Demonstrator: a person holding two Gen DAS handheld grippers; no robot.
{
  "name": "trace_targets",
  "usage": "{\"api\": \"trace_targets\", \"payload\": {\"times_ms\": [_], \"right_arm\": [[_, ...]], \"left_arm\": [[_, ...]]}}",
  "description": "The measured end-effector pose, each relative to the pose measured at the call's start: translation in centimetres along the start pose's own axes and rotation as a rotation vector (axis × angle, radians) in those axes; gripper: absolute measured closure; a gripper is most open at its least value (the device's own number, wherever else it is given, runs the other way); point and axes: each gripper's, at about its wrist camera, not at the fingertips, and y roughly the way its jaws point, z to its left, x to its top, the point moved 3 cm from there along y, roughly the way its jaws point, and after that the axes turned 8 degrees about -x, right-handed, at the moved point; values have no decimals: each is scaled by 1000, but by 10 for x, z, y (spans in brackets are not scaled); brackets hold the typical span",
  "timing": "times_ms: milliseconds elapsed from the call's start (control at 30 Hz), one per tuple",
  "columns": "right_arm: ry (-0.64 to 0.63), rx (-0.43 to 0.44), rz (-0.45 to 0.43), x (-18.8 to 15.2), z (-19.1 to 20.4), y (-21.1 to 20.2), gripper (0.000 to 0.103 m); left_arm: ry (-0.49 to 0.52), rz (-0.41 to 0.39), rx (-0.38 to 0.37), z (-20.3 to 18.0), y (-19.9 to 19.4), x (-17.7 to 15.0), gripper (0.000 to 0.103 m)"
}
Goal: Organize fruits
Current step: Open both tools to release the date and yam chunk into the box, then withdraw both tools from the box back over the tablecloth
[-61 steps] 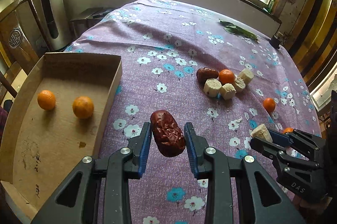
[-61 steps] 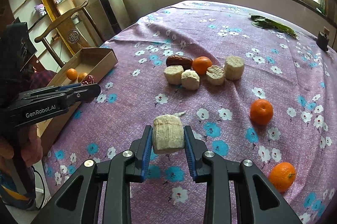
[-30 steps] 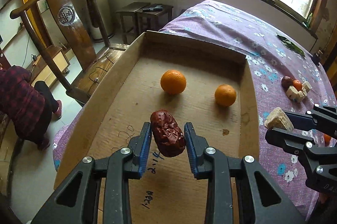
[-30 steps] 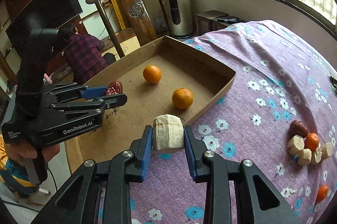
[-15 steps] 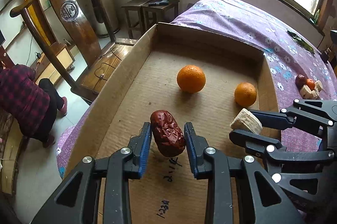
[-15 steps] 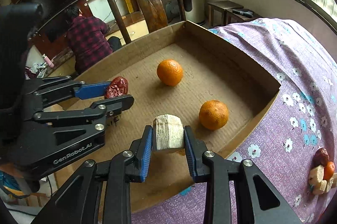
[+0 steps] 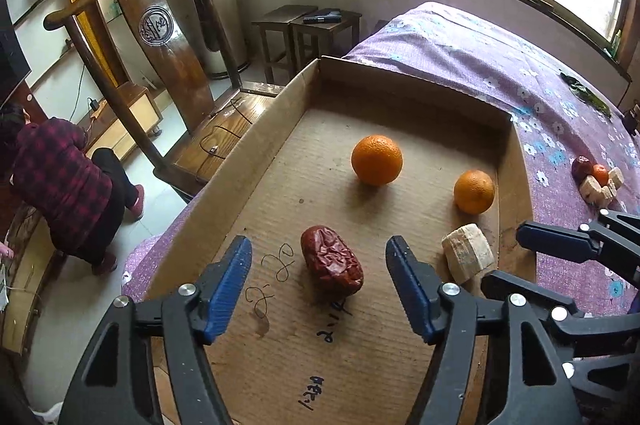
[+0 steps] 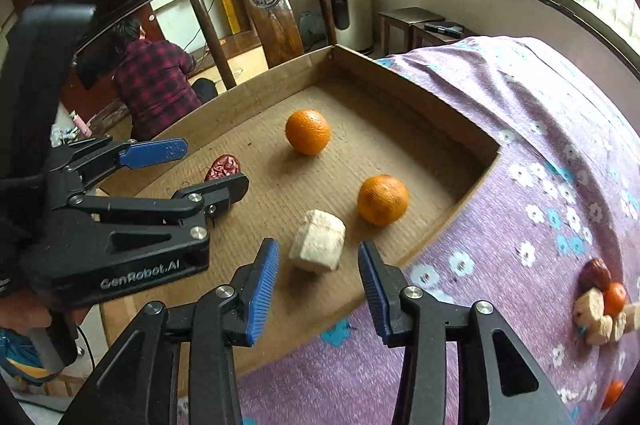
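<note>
A shallow cardboard box point(image 7: 256, 161) is seen lying at the edge of a table covered by a purple flowered cloth point(image 7: 472, 57). Four things are held in the box: two oranges, a red date and a pale chunk.

The left gripper point(image 7: 319, 267) is spread wide and nothing is gripped by it. The date point(image 7: 332, 260) is seen lying on the box floor between its two blue-padded fingers point(image 7: 230, 275), touched by neither. The near orange point(image 7: 376, 159) is placed well ahead of the fingertips, and the far orange point(image 7: 473, 192) ahead and to the right.

The right gripper point(image 8: 318, 279) is likewise held wide apart with nothing in its grasp. The chunk point(image 8: 318, 246) is found on the box floor just ahead of the gap between its fingers point(image 8: 262, 289), clear of both pads. In the right wrist view one orange point(image 8: 383, 200) is seen just beyond the chunk, near the box's right wall, and the other point(image 8: 308, 132) further ahead. The date point(image 8: 223, 167) is partly hidden there behind a left finger.

Outside the box, far to the right of the right fingers, a heap point(image 8: 600, 305) of a date, an orange and pale chunks is left on the cloth.
</note>
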Motion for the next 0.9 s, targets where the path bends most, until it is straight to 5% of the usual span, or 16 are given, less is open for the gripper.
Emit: {"api": "trace_targets", "payload": {"times_ms": [167, 433, 900], "right_arm": [[58, -77, -66, -16, -20, -35, 22], [134, -158, -60, -57, -59, -72, 18], [420, -318, -58, -158, -165, -140, 14]], "left_arm": [[17, -79, 16, -18, -17, -2, 26], [43, -123, -83, -66, -32, -3, 18], [183, -53, -275, -189, -22, -12, 18]]}}
